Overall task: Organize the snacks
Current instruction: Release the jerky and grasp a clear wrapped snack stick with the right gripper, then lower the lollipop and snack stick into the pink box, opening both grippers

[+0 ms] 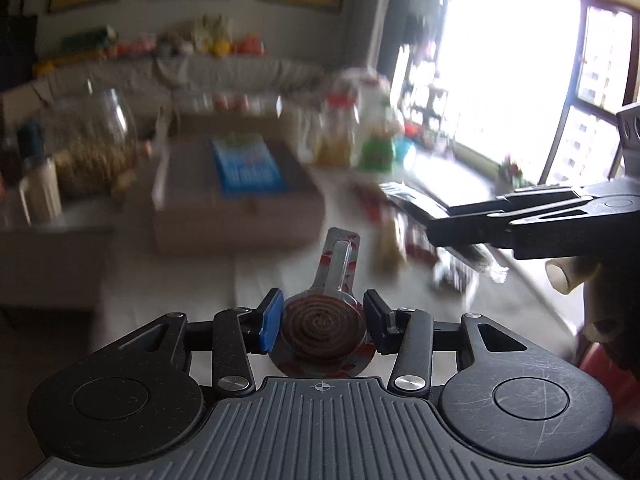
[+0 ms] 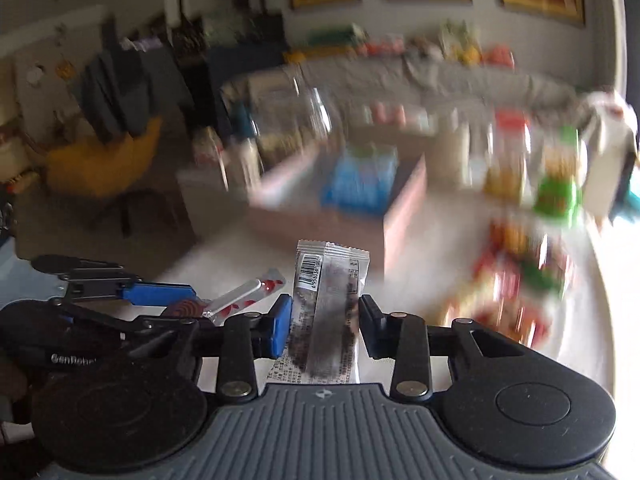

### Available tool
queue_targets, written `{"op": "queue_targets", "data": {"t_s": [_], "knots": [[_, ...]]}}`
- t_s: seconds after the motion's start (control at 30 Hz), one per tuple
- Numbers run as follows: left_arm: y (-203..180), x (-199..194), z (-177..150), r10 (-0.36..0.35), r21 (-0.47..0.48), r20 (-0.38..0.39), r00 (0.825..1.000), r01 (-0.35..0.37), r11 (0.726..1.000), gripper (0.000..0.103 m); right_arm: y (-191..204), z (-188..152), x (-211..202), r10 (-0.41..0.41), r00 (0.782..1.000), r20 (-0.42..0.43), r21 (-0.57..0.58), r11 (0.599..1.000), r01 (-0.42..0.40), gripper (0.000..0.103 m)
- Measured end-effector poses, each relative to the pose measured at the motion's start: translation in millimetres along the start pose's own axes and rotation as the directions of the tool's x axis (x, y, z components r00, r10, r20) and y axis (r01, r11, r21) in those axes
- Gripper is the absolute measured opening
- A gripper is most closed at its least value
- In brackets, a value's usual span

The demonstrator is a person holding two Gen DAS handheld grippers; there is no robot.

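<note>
My left gripper [image 1: 324, 322] is shut on a brown spiral snack [image 1: 323, 326] in a clear wrapper with red marks, its stick end pointing away from me. My right gripper [image 2: 325, 326] is shut on a silver snack packet [image 2: 330, 280] with a barcode, held upright between the pads. In the left wrist view the right gripper [image 1: 434, 232] comes in from the right, and its packet [image 1: 408, 200] shows edge-on. In the right wrist view the left gripper [image 2: 168, 300] sits low at the left with the spiral snack [image 2: 186, 307]. An open brown box [image 1: 240, 220] ahead holds a blue packet [image 1: 250, 168].
Both views are blurred. A big glass jar [image 1: 92, 152] stands left of the box, and jars and bottles [image 1: 340, 136] stand to its right. A loose heap of snacks [image 2: 512, 280] lies on the white table [image 2: 420, 272]. A yellow chair [image 2: 100, 160] stands off to the left.
</note>
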State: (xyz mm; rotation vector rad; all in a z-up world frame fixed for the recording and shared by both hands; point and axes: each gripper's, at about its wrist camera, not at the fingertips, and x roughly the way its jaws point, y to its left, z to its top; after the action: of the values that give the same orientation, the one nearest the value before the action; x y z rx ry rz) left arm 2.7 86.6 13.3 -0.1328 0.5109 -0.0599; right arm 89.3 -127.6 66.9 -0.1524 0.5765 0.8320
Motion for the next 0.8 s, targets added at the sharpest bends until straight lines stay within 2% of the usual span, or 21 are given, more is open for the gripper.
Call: {"op": "queue_targets", "data": {"t_s": [0.07,0.13,0.23,0.33,0.43,0.53,0.57,0.6,0.67,0.73,0.8], "knots": [[8.8,-16.1,35.8,0.036,0.005,0.097,0.995,-0.037,0.999,0.05,0.2,41.3,-14.8,0.003,0.997,0.077,-0.003,1.0,-0.003,0.036],[18.1,-26.3,69.6,0.064,-0.001,0.191,0.98,-0.064,0.998,0.05,-1.6,82.3,-21.6,-0.001,0.99,0.144,0.003,1.0,0.0,0.036],[36.6,-20.7,110.5,0.092,-0.067,0.262,0.961,-0.077,0.995,0.05,-6.6,134.0,-11.9,-0.016,0.982,0.189,0.022,1.0,0.012,0.036],[57.6,9.7,134.2,0.099,-0.138,0.233,0.968,-0.068,0.988,0.05,-15.1,167.8,17.5,-0.036,0.987,0.157,0.07,0.997,0.025,0.036],[76.7,54.7,136.3,0.109,-0.184,0.185,0.977,-0.074,0.98,0.05,-18.3,176.4,53.5,-0.087,0.99,0.113,0.058,0.995,0.081,0.036],[100.7,101.9,123.1,0.036,-0.25,0.147,0.988,0.002,0.968,0.05,-23.0,173.3,96.1,-0.092,0.995,0.038,0.054,0.995,0.09,0.036],[108.8,122.8,118.1,0.008,-0.273,0.097,0.995,0.018,0.962,0.05,-26.2,171.6,110.8,-0.095,0.995,0.011,0.061,0.994,0.095,0.036],[113.7,140.9,113.5,0.011,-0.275,0.041,0.999,0.001,0.962,0.051,-29.8,170.0,125.3,-0.102,0.995,-0.017,0.072,0.992,0.103,0.036],[116.9,165.5,102.3,0.078,-0.236,-0.028,0.997,-0.082,0.968,0.049,-35.9,165.3,152.3,-0.11,0.991,-0.076,0.099,0.988,0.118,0.036],[119.0,168.5,95.0,0.096,-0.197,-0.012,0.995,-0.097,0.976,0.049,-40.6,159.4,179.0,-0.116,0.985,-0.128,0.111,0.985,0.13,0.036],[126.2,157.8,87.1,0.092,-0.208,0.029,0.995,-0.084,0.974,0.049,-42.1,149.7,201.6,-0.12,0.979,-0.166,0.102,0.985,0.138,0.036]]}}
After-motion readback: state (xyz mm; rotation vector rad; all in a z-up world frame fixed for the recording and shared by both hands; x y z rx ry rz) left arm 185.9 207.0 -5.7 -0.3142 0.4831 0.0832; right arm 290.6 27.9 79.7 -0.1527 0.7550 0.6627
